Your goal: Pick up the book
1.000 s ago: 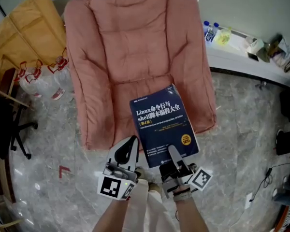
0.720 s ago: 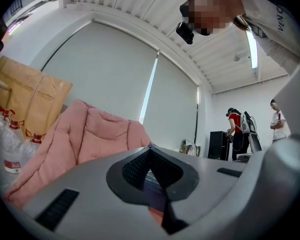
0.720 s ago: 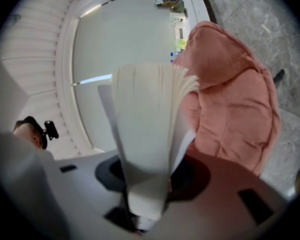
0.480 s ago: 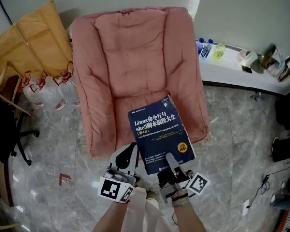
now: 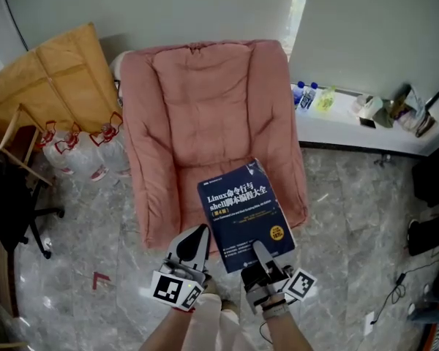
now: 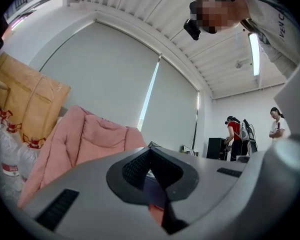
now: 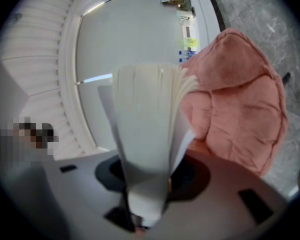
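Observation:
A dark blue book [image 5: 243, 207] with white print on its cover hangs in the air over the front of a pink padded armchair [image 5: 205, 101]. My right gripper [image 5: 262, 253] is shut on its near edge. In the right gripper view the book's pale page block [image 7: 145, 134] stands up between the jaws of that gripper [image 7: 145, 204], with the armchair [image 7: 240, 99] behind. My left gripper [image 5: 197, 238] sits just left of the book's near corner, level with the right one. In its own view the left gripper [image 6: 152, 169] has its jaws together and holds nothing.
Big water bottles [image 5: 80, 156] and flattened cardboard [image 5: 51, 75] stand left of the armchair. A black office chair [image 5: 7, 203] is at the far left. A white ledge [image 5: 351, 123] with small bottles runs along the right. People [image 6: 235, 134] stand far off.
Both grippers have risen together, and the book has come up with the right one. The armchair and floor look further below than before.

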